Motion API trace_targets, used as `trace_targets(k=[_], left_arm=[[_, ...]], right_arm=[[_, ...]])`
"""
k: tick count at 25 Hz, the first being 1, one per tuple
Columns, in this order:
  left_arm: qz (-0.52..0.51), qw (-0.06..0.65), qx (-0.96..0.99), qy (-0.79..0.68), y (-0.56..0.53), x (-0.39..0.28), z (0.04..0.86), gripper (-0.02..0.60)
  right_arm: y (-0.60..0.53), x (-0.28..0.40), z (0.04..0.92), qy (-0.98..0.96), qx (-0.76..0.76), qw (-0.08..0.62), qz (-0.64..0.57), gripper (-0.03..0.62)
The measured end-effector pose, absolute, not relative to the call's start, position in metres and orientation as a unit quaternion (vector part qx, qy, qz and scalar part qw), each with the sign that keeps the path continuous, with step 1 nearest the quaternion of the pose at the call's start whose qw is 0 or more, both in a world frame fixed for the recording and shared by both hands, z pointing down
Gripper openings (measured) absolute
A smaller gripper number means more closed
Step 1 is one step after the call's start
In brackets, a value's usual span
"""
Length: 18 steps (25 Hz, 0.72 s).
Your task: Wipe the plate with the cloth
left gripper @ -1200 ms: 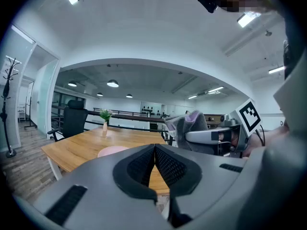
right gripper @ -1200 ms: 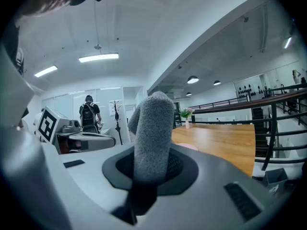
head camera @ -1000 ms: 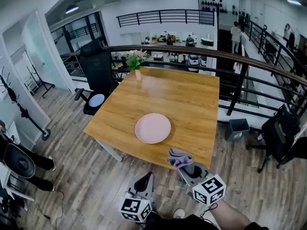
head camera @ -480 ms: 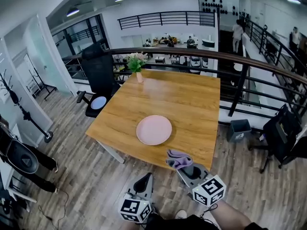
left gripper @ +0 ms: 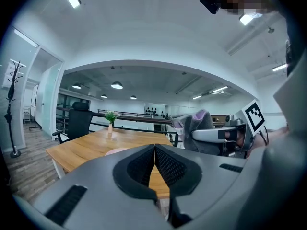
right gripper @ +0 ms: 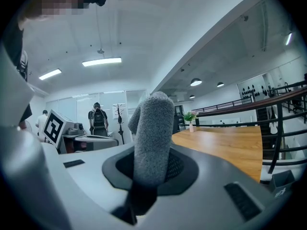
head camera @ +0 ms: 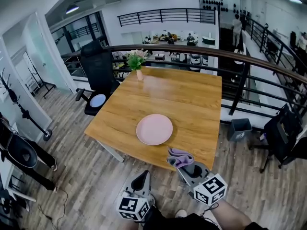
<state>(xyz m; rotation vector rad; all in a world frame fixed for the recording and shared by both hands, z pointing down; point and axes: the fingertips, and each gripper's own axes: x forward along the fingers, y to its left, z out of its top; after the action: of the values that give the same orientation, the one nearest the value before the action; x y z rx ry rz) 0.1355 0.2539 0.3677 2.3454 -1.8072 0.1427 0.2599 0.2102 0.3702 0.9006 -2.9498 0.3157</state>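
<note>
Right gripper view: right tool [right gripper: 151,169] pinches the cloth [right gripper: 153,128]; left tool [left gripper: 154,169] is pressed together.

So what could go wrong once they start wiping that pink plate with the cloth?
1. The plate lies loose on the smooth wooden table. The left gripper is shut and well short of it, so a firm wipe might slide the plate.
2. The right gripper pinches only part of the bunched cloth. It might pull free, or the hard jaws might scrape the plate.
</note>
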Motion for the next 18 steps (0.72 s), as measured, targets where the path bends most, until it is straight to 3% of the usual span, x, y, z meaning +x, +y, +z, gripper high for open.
trace_targets(k=[10, 18], left_arm=[[0.043, 0.088, 0.795, -0.599, 0.199, 0.096, 0.375, 0.021], [0.046, 0.104, 0.813, -0.571, 0.130, 0.020, 0.380, 0.021]], right_arm=[[0.160, 0.232, 0.374, -0.943, 0.315, 0.026, 0.099, 0.072], [0.097, 0.162, 0.371, -0.930, 0.351, 0.031, 0.107, 0.072]])
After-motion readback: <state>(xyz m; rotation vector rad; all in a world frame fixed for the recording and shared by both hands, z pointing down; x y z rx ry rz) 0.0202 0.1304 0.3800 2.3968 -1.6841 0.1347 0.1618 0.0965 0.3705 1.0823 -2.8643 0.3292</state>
